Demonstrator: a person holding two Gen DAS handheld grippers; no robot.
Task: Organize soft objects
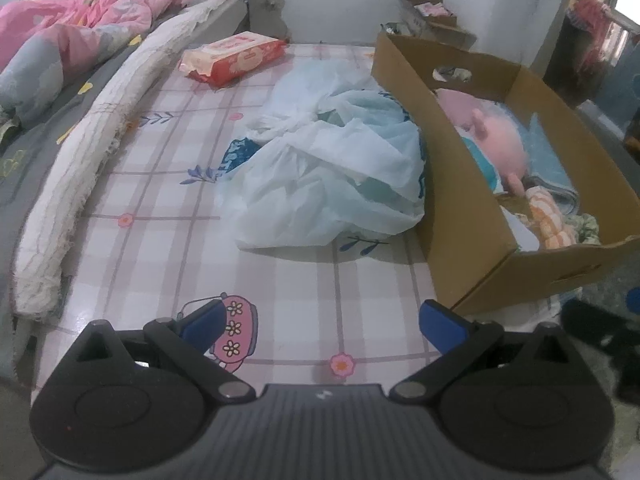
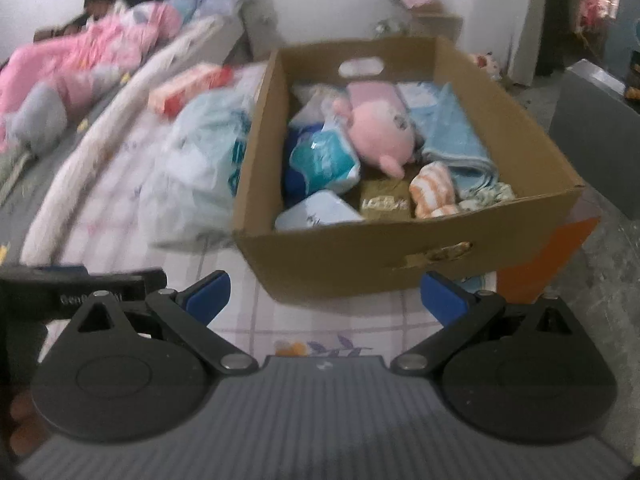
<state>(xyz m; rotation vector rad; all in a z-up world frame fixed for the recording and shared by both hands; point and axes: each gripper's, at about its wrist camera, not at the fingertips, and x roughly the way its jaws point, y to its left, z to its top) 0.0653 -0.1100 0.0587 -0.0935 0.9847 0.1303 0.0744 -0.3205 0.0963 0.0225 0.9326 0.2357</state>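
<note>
A cardboard box (image 2: 360, 256) stands on the checked bed sheet (image 1: 160, 200); in the left wrist view the box (image 1: 452, 216) is at the right. Inside lie a pink plush toy (image 2: 380, 128), a blue towel (image 2: 456, 136), an orange striped cloth (image 2: 434, 188), a teal soft pack (image 2: 324, 160) and other soft items. A pale plastic bag (image 1: 332, 168) lies crumpled left of the box, also the bag (image 2: 200, 168) in the right wrist view. My left gripper (image 1: 324, 320) is open above the sheet. My right gripper (image 2: 326, 296) is open before the box's near wall, holding nothing.
A red and white wipes pack (image 1: 234, 56) lies at the sheet's far end. A rolled white padded edge (image 1: 100, 152) borders a neighbouring bed where a person lies under a pink quilt (image 1: 80, 12). More cardboard boxes (image 1: 432, 12) stand by the far wall. Dark footwear (image 1: 600, 332) is on the floor.
</note>
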